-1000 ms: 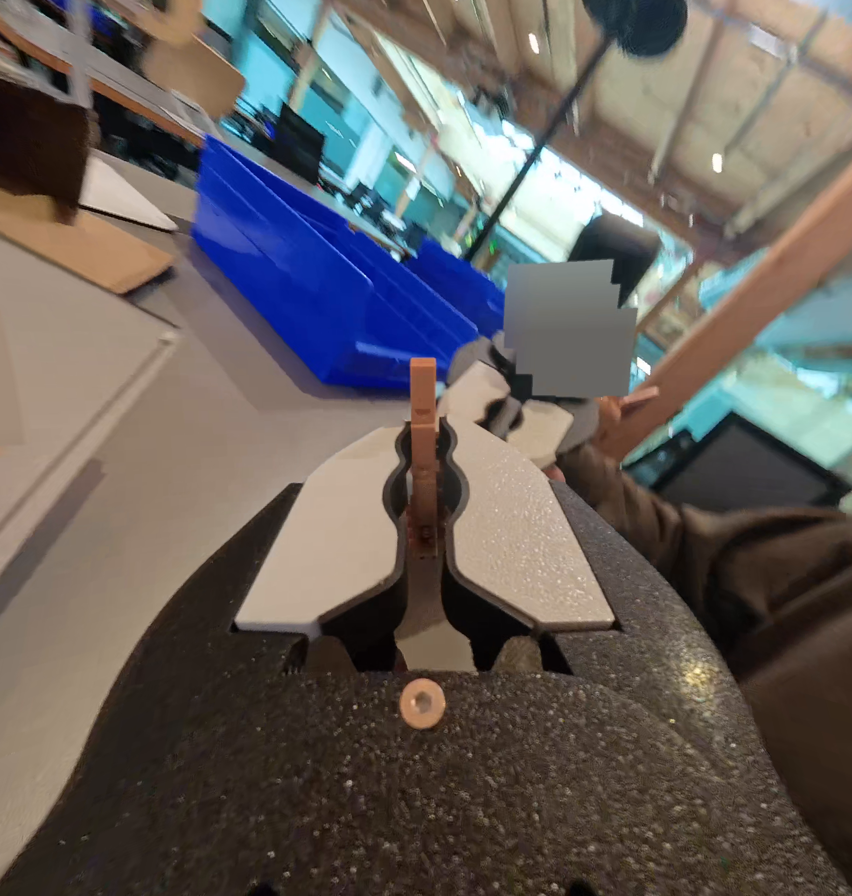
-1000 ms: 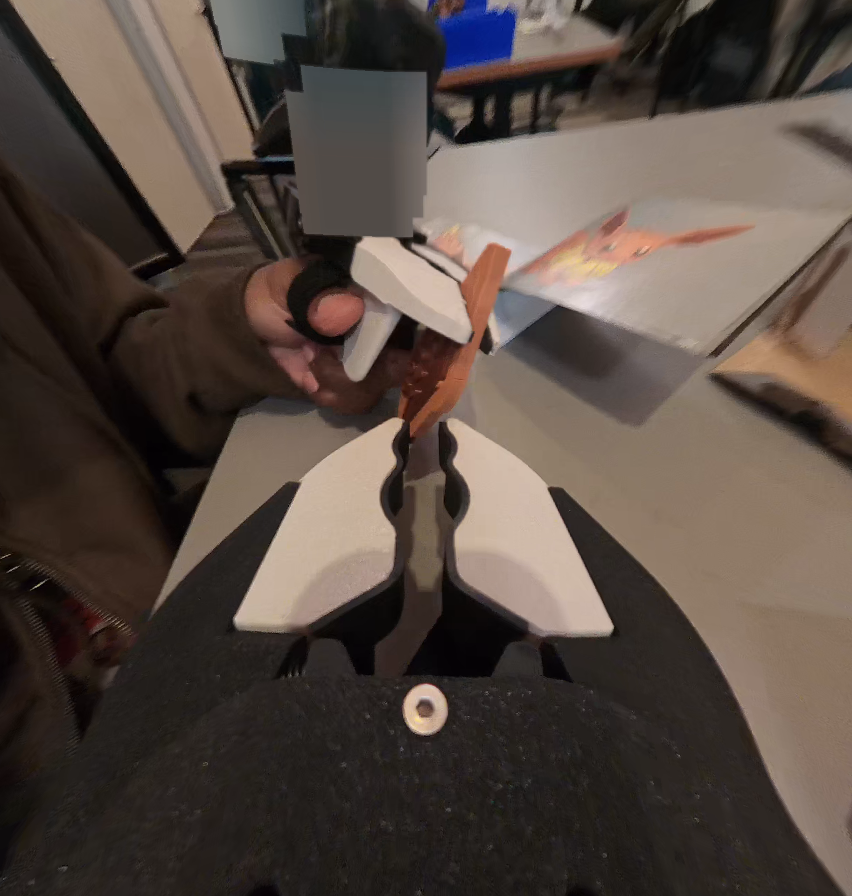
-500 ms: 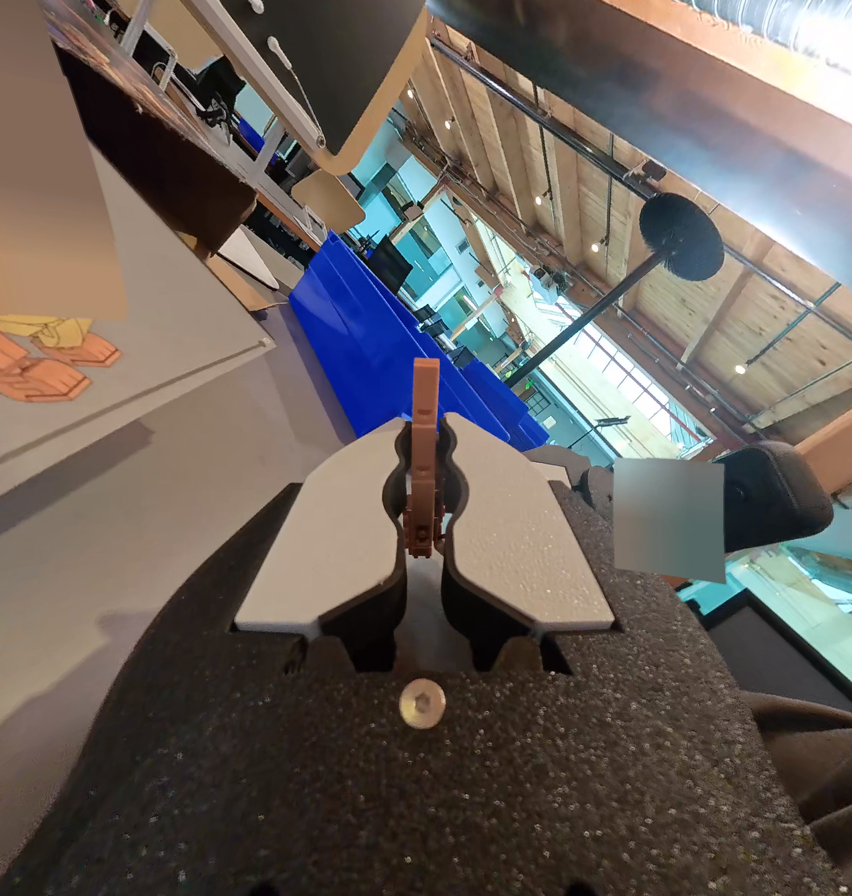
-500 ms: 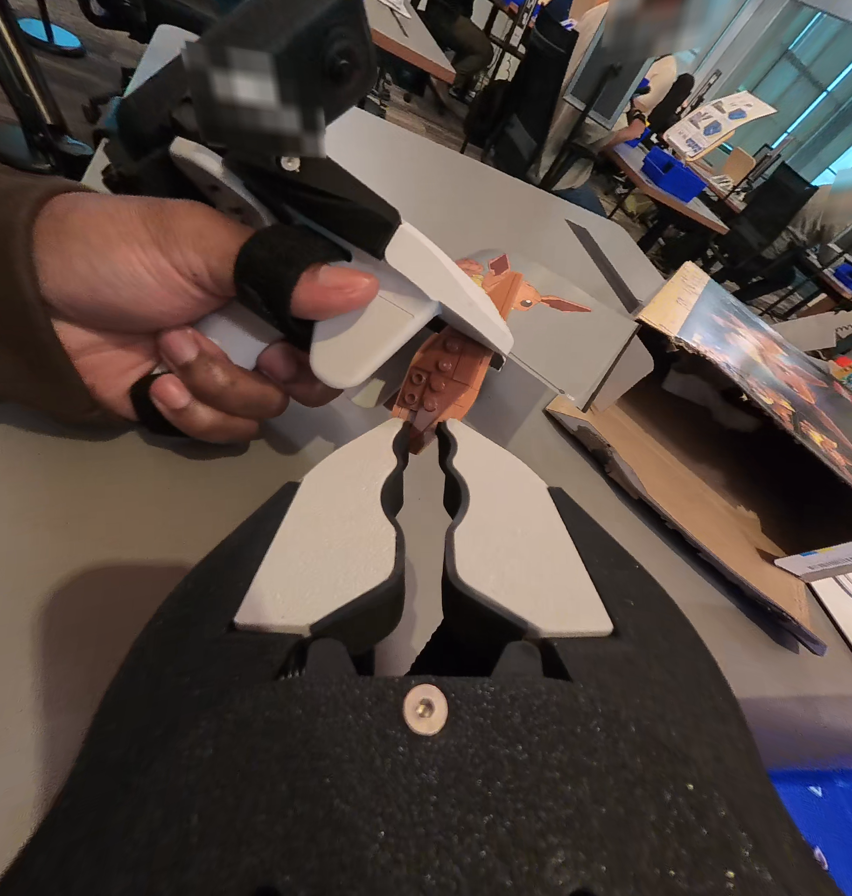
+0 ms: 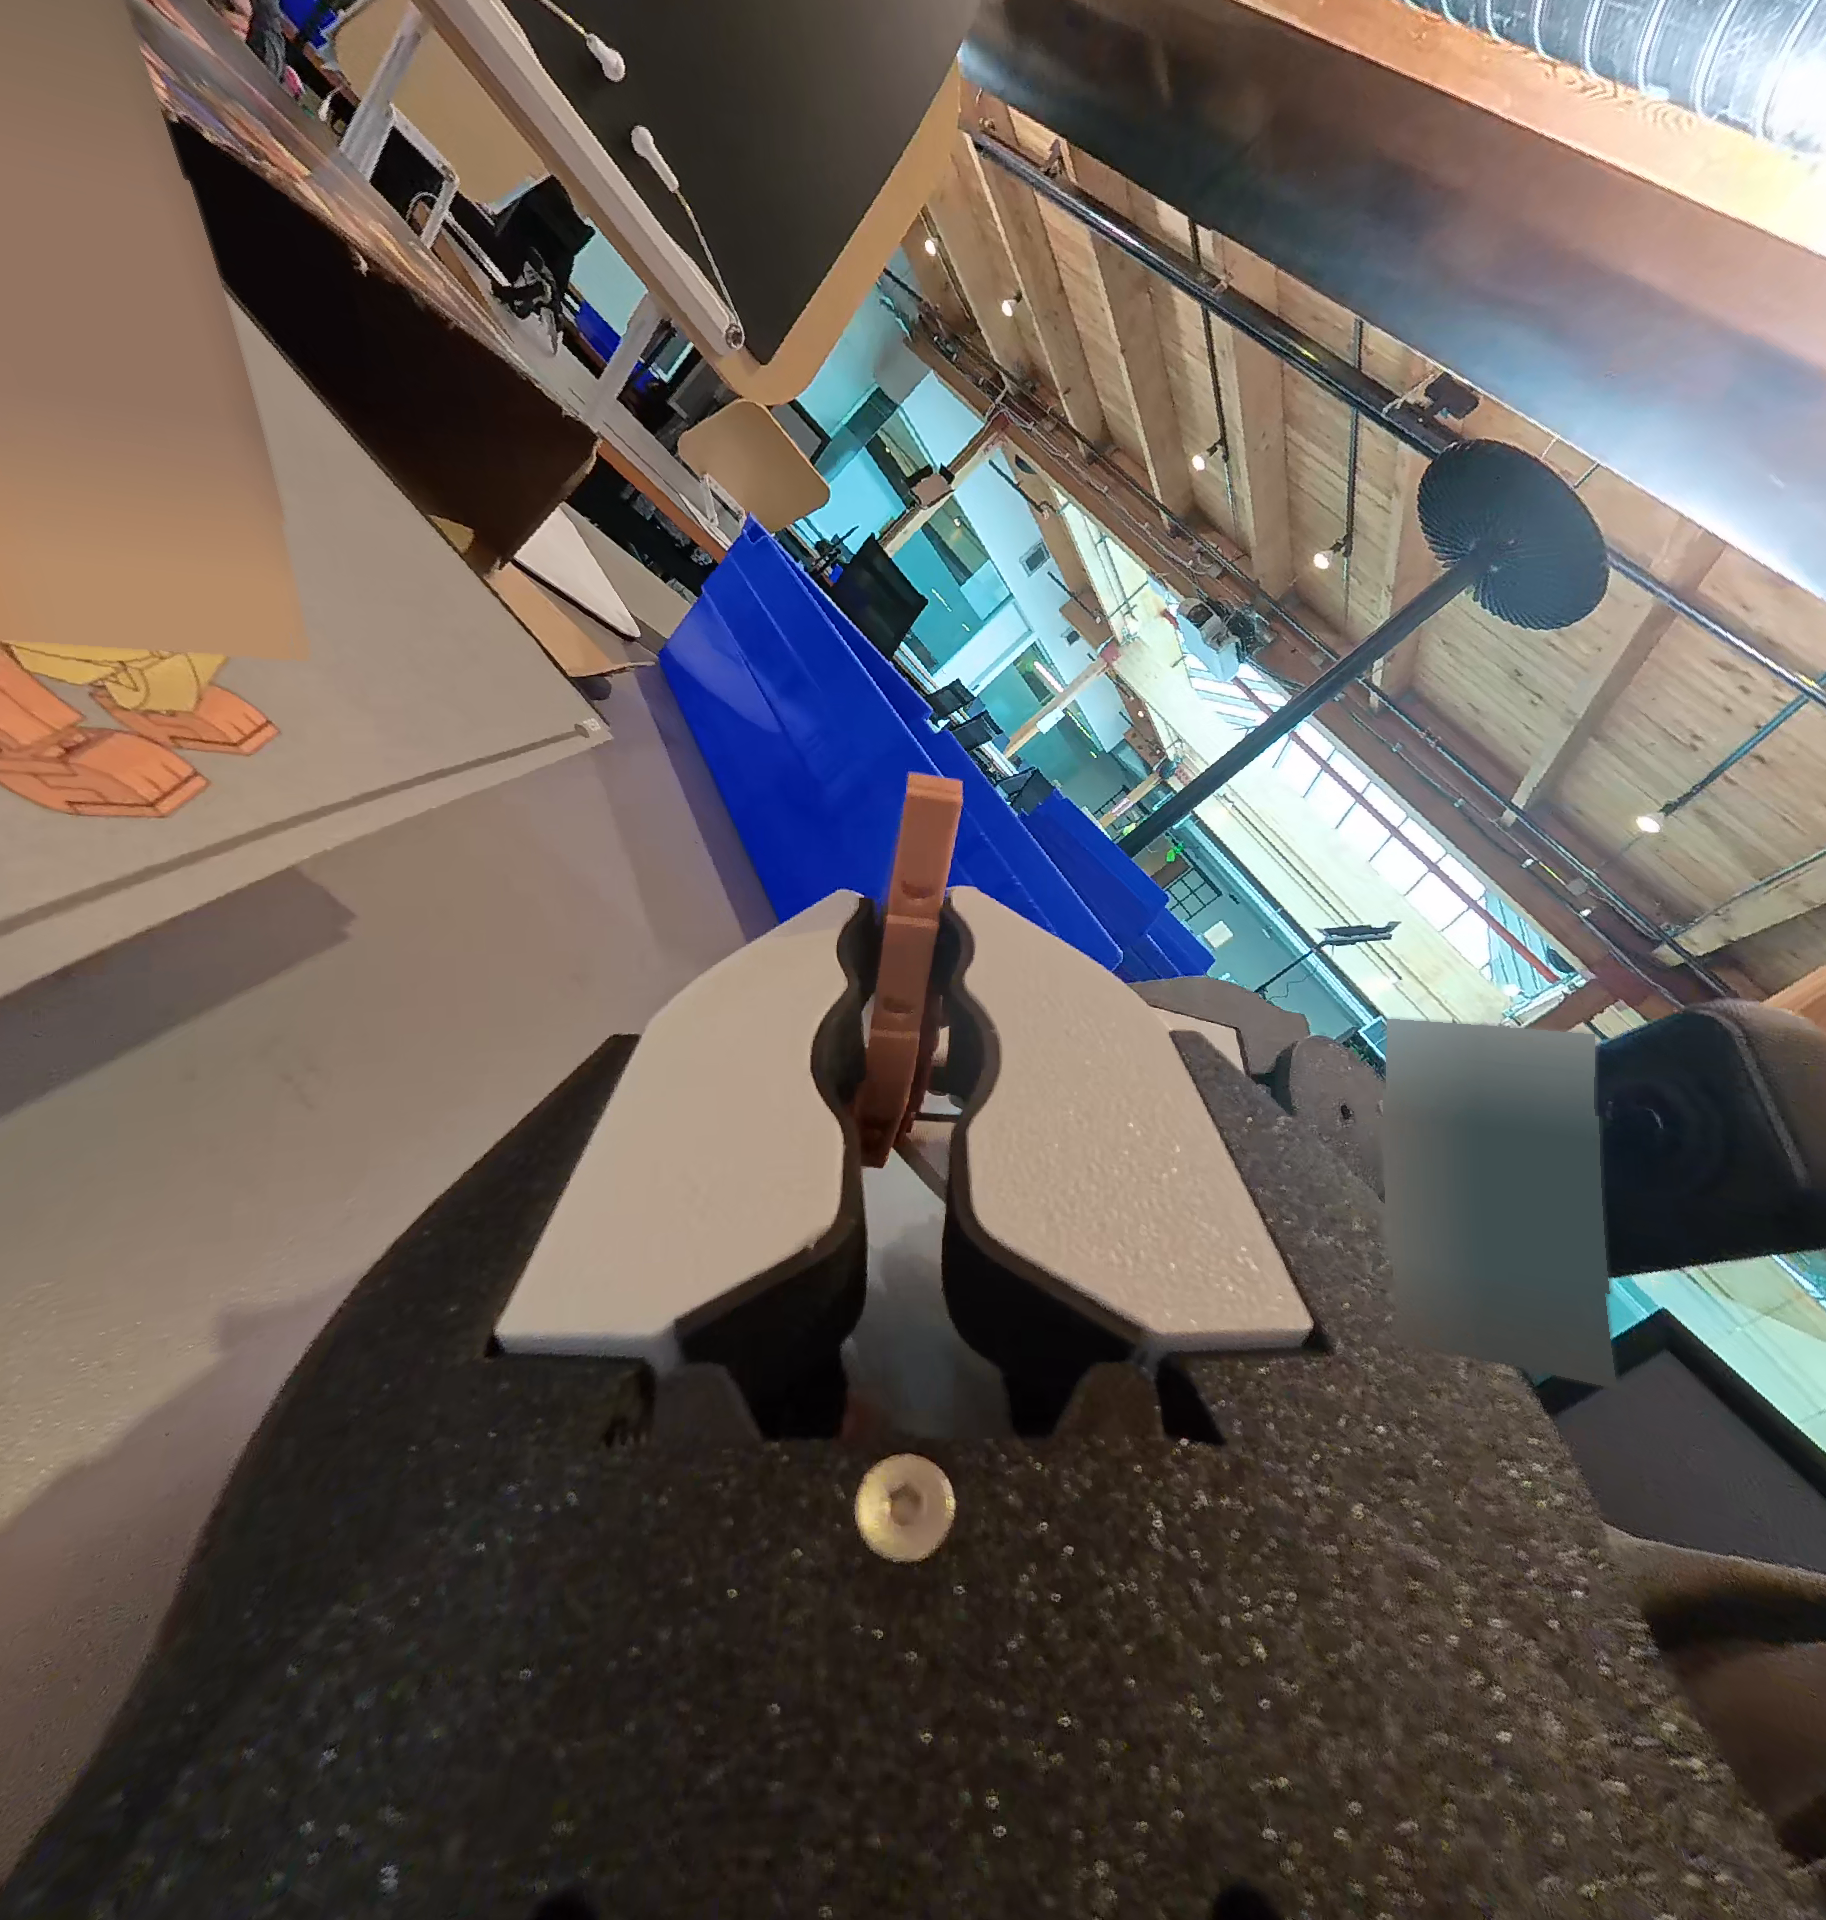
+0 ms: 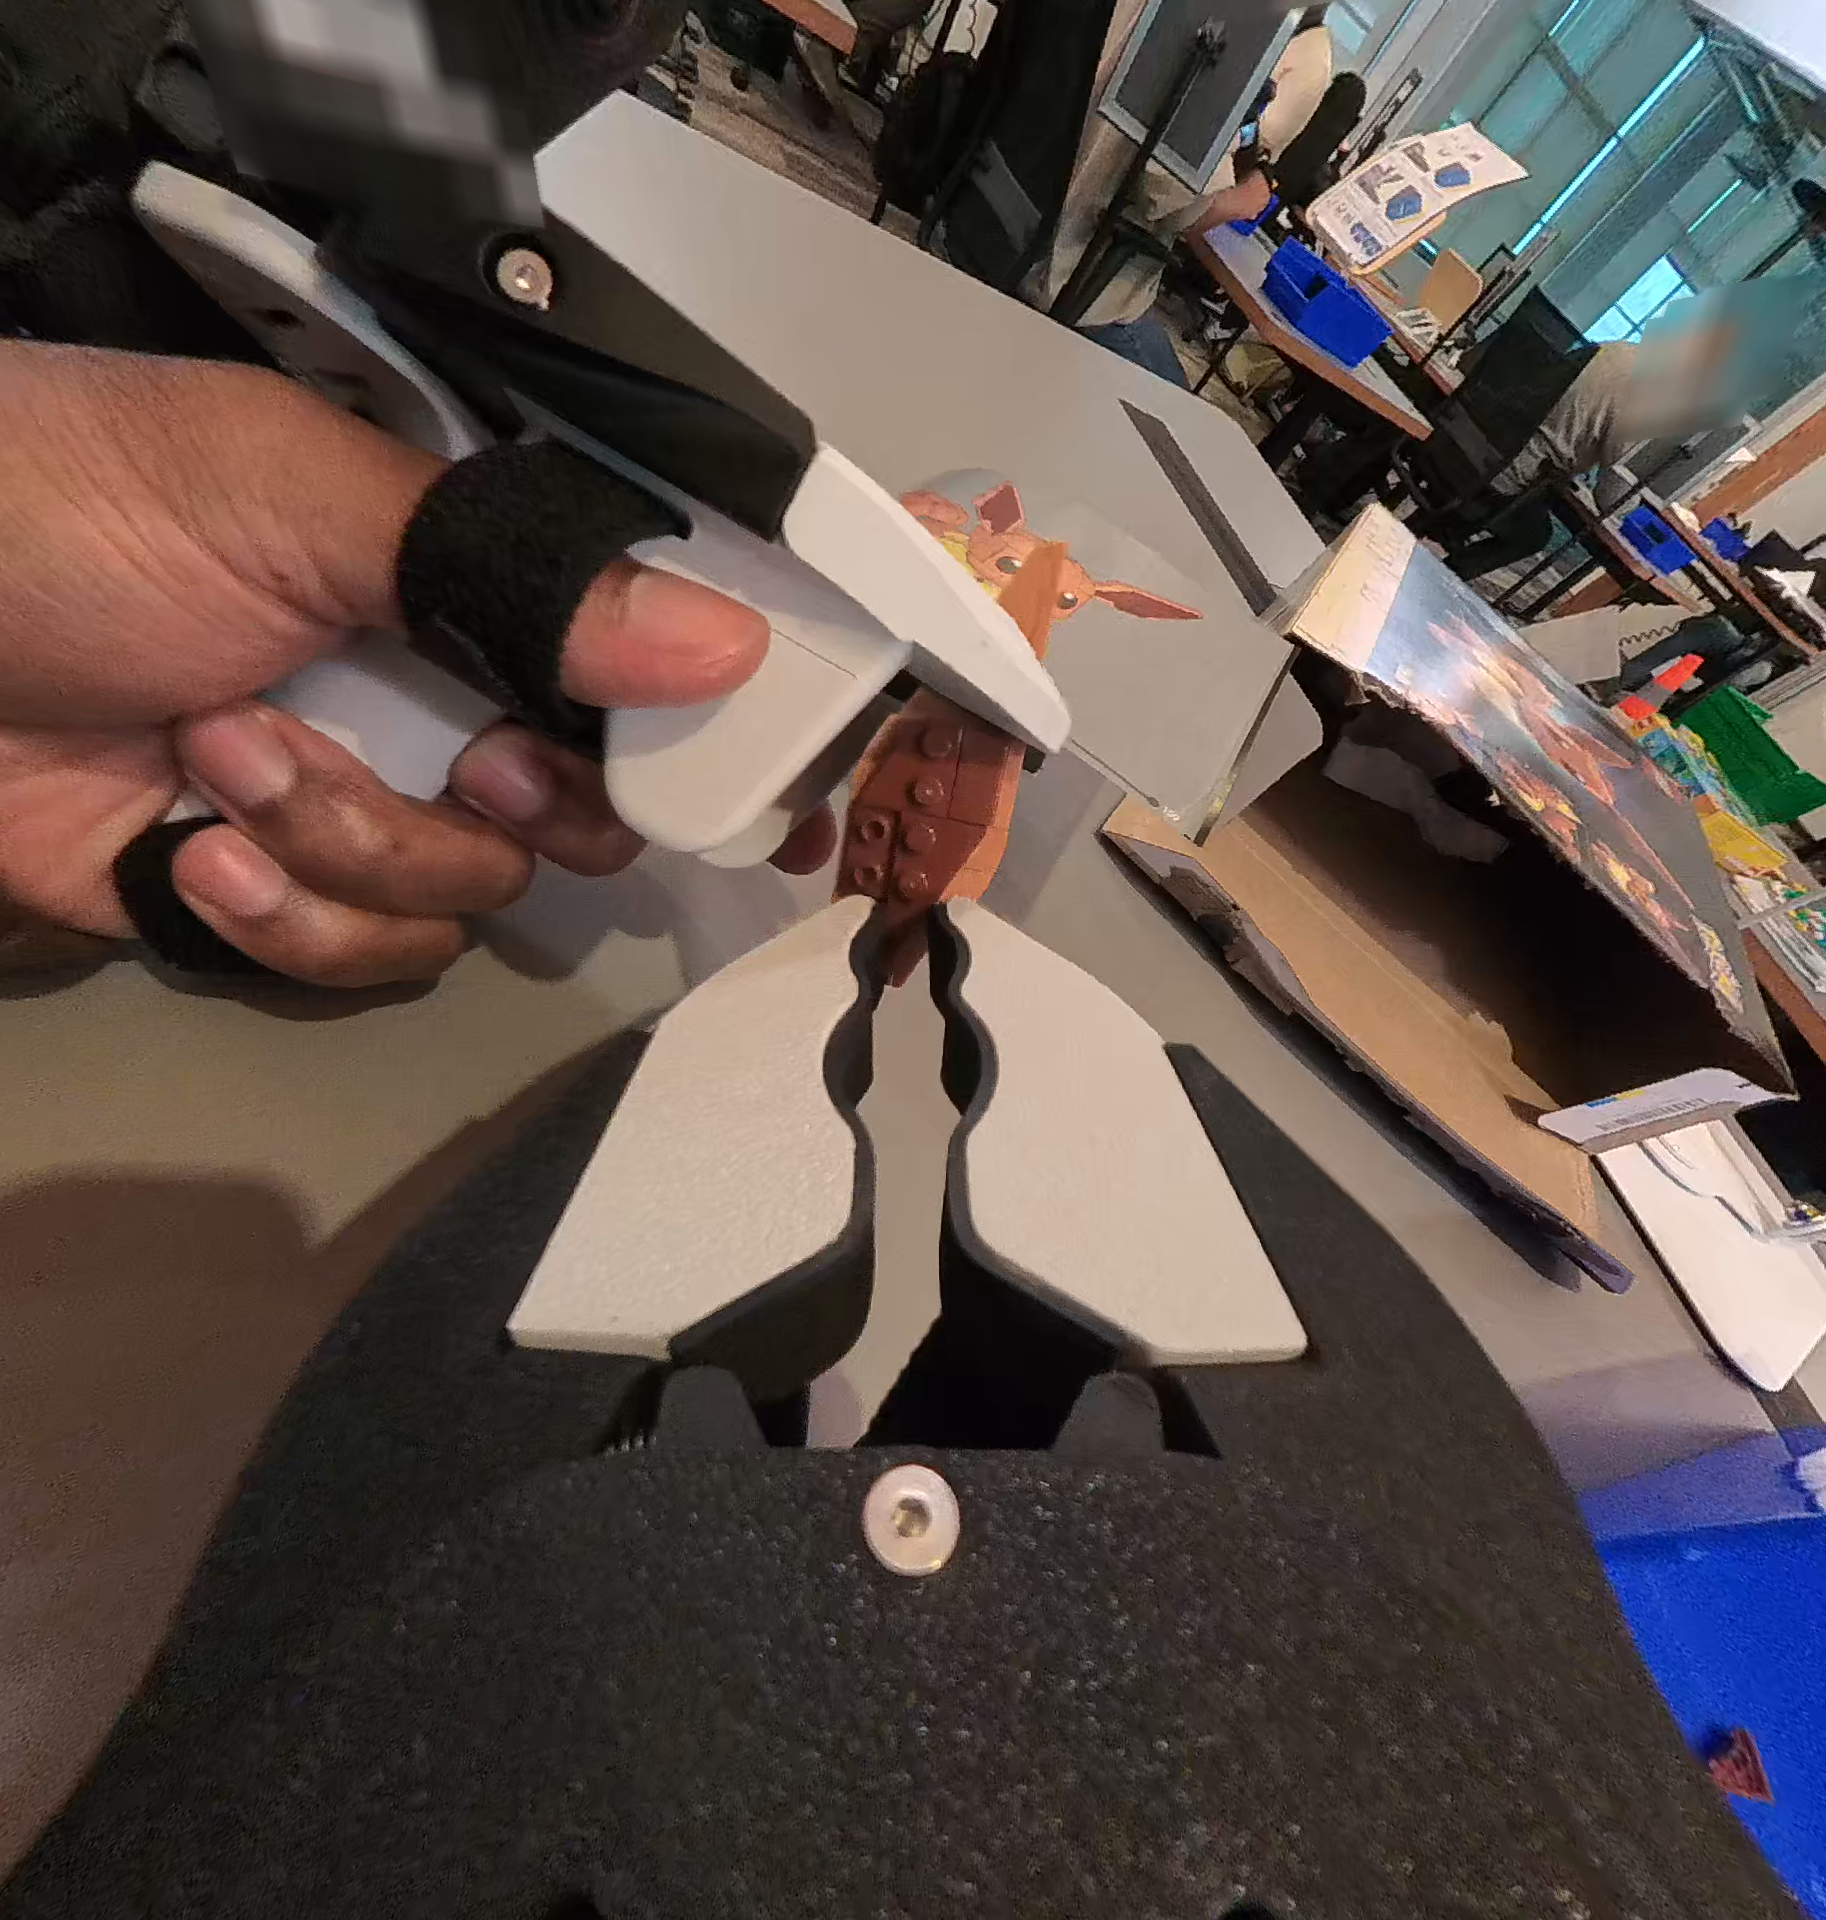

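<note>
The left gripper (image 5: 904, 925) is clamped on a brown brick assembly (image 5: 914, 935), a thin stack of studded plates held edge-on between its pale fingers (image 5: 743, 1122), with one end standing out beyond the tips. In the right wrist view the same assembly (image 6: 935, 800) shows its studded face, slanting down from the left gripper (image 6: 950, 717) – held by a hand (image 6: 265, 665) – toward the right gripper (image 6: 904, 940). The right gripper's fingertips are pinched on the lower corner of the assembly, the pads pressing it from both sides, so both grippers grip the one piece, raised clear of the grey table (image 6: 1304, 1164). Beyond the tips lies an open instruction booklet (image 6: 1148, 665) with an orange animal drawing, and to the right a torn cardboard box (image 6: 1408, 987). Ahead of the left gripper sits a blue bin (image 5: 815, 727). No loose brick is seen at either tip – what has been added or remains cannot be told
</note>
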A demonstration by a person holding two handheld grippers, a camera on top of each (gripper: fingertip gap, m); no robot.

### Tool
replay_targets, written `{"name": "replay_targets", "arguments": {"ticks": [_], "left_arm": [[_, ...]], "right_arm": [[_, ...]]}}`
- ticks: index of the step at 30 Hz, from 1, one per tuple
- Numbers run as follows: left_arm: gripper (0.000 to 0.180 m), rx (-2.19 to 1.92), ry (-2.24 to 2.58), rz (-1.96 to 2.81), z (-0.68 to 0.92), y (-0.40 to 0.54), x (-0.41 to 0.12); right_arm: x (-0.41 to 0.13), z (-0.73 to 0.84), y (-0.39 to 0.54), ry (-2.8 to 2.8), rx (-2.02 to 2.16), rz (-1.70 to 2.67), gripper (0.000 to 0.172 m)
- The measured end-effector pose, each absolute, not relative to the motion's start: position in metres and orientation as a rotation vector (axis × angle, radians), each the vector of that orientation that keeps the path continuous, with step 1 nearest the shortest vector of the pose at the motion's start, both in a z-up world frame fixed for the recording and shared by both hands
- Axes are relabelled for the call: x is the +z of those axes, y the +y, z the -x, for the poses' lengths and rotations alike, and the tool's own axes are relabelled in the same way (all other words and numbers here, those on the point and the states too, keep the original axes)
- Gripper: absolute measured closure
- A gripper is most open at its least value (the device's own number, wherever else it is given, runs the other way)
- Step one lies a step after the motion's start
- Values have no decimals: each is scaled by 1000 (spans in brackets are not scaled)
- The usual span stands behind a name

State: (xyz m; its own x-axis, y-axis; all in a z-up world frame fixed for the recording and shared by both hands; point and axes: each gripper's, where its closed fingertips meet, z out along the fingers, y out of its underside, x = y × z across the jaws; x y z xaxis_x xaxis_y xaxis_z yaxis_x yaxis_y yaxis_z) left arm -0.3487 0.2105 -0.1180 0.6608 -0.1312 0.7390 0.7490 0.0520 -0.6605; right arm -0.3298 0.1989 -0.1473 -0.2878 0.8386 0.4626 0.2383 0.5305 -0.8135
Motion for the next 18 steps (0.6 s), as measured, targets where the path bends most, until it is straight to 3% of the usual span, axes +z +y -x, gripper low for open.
{"name": "replay_targets", "arguments": {"ticks": [18], "left_arm": [[170, -725, -514, 1399, 351, 207, -117]], "right_arm": [[-134, 327, 206, -1740, 1054, 1040, 167]]}}
